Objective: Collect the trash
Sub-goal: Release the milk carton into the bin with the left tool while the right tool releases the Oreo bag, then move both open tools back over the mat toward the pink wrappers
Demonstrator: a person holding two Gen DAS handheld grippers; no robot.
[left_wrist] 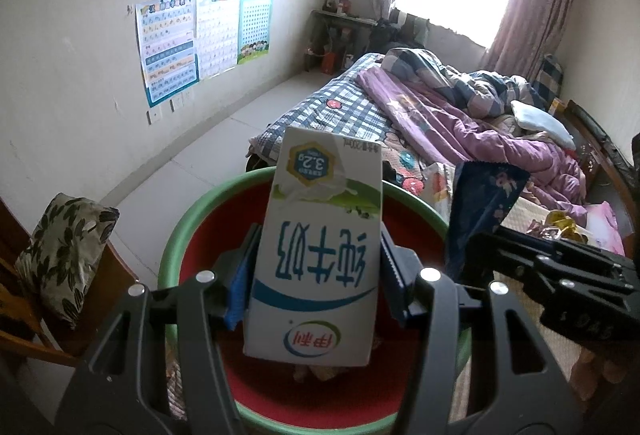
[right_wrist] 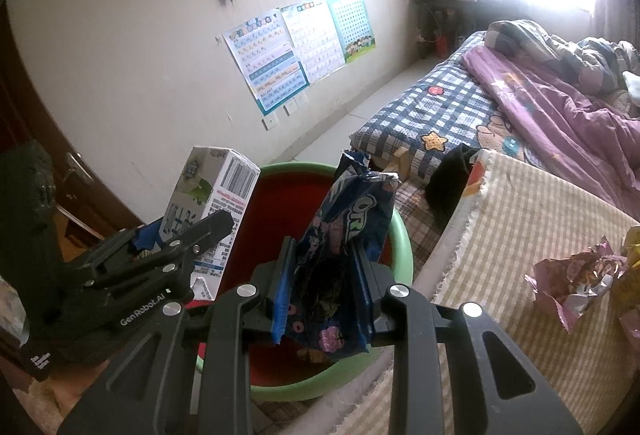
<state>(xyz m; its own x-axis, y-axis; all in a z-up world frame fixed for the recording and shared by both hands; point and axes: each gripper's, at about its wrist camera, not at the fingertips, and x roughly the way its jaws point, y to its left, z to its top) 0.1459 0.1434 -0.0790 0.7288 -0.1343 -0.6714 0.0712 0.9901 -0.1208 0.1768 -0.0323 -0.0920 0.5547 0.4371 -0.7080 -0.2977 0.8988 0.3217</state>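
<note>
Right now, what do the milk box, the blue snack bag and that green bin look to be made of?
Milk carton: coated paperboard by its look, with crisp folded edges and smooth printed faces.
Blue snack wrapper: thin plastic film, probably; it is glossy and crinkled, with a torn, jagged top.
Bin: likely moulded plastic, with a smooth, even green rim; the red inside could be a liner or another layer, I cannot tell which.

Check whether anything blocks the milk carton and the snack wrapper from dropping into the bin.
Nothing visible does. The white milk carton and the dark blue snack wrapper both hang directly above the open mouth of the green-rimmed red bin.
</note>
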